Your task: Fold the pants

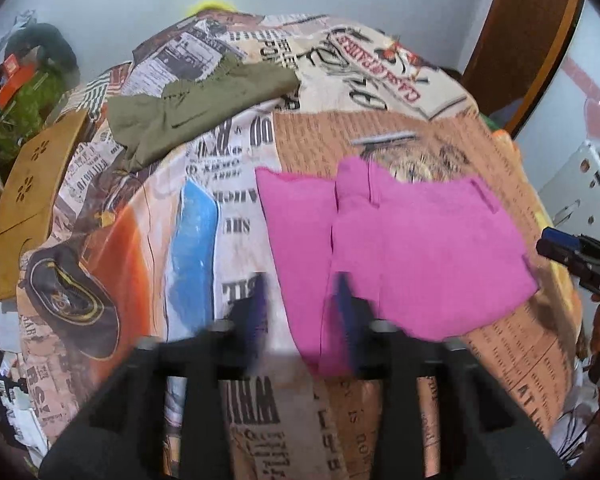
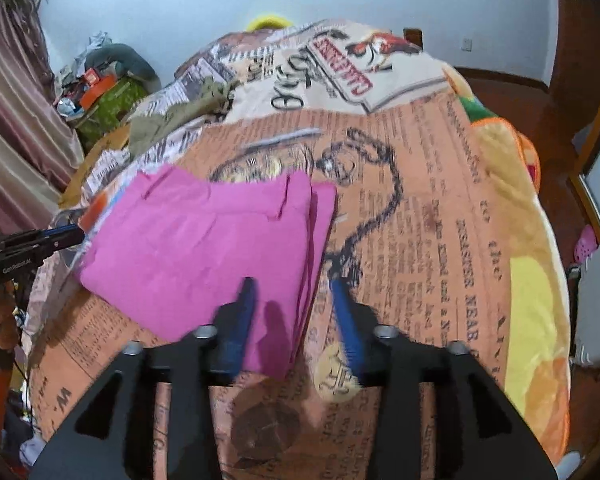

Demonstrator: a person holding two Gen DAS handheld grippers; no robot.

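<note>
Pink pants (image 1: 420,248) lie folded flat on a newspaper-print bedspread (image 1: 236,168). My left gripper (image 1: 300,304) hovers over their near left edge with its blue-padded jaws apart; pink cloth shows in the gap, not pinched. In the right wrist view the same pants (image 2: 204,240) lie to the left. My right gripper (image 2: 294,308) stands open over their near right corner, one finger above the cloth and the other above the bedspread (image 2: 440,220). Each gripper pokes into the other's view from the side: the right gripper (image 1: 556,242) and the left gripper (image 2: 60,236).
Olive-green pants (image 1: 188,108) lie crumpled farther back on the bed, also seen as olive-green pants (image 2: 172,120). A wooden board (image 1: 32,184) rests off the bed's left side. Clutter (image 2: 100,84) is piled by the curtain. A wooden door frame (image 1: 528,40) stands at the right.
</note>
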